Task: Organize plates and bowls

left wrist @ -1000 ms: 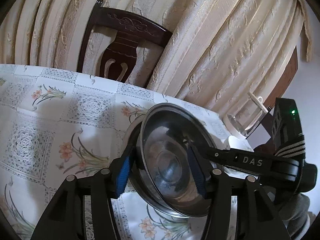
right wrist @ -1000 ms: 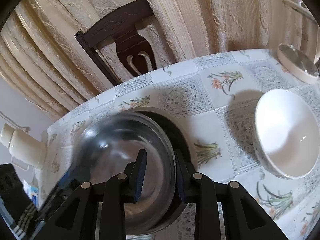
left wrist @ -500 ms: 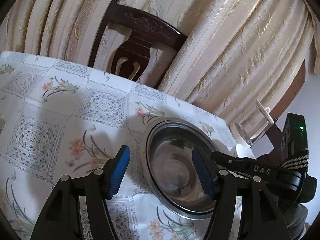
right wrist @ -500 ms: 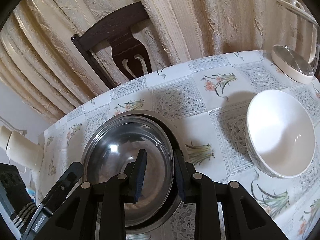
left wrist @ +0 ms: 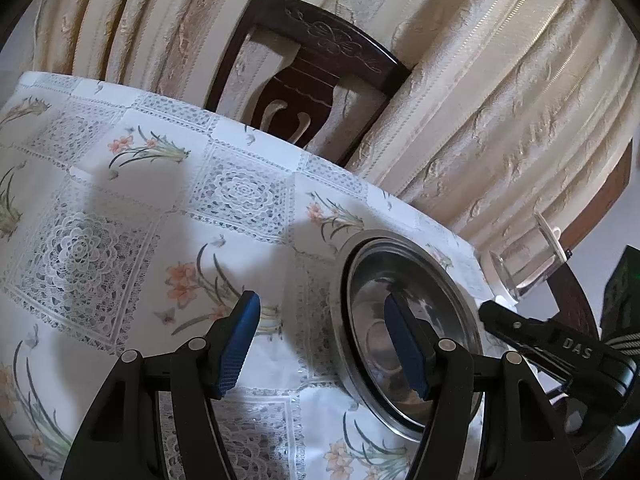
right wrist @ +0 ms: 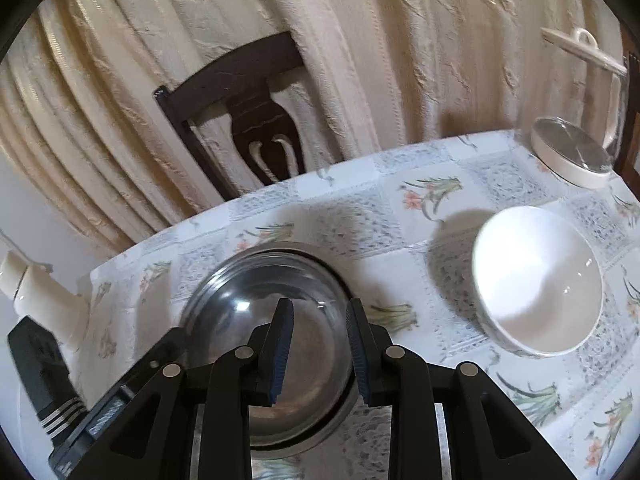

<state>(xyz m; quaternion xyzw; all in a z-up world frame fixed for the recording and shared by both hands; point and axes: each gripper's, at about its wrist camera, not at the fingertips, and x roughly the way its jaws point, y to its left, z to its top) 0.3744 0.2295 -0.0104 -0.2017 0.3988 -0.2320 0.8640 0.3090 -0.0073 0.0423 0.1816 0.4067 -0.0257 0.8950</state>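
Note:
A steel bowl (left wrist: 370, 340) (right wrist: 244, 312) lies nested in a wider steel dish (left wrist: 335, 320) (right wrist: 280, 246) on the flowered tablecloth. My left gripper (left wrist: 322, 340) is open and holds nothing; its right finger stands in front of the bowl and its left finger is over bare cloth. My right gripper (right wrist: 320, 340) hovers over the bowl with a narrow gap and nothing visibly between its pads. In the left wrist view its finger (left wrist: 520, 328) ends at the bowl's right rim. A white bowl (right wrist: 536, 280) stands upright to the right of the stack.
A dark wooden chair (left wrist: 316, 80) (right wrist: 248, 120) stands behind the table against cream curtains. A glass jug (left wrist: 520, 268) sits near the table's far right edge. A round white base (right wrist: 572, 156) lies behind the white bowl. A white vessel (right wrist: 36, 288) is at the left.
The steel bowl went from tilted and lifted to lying flat in the dish. My left gripper backed away to the left. My right gripper's finger drew back from inside the bowl to its rim.

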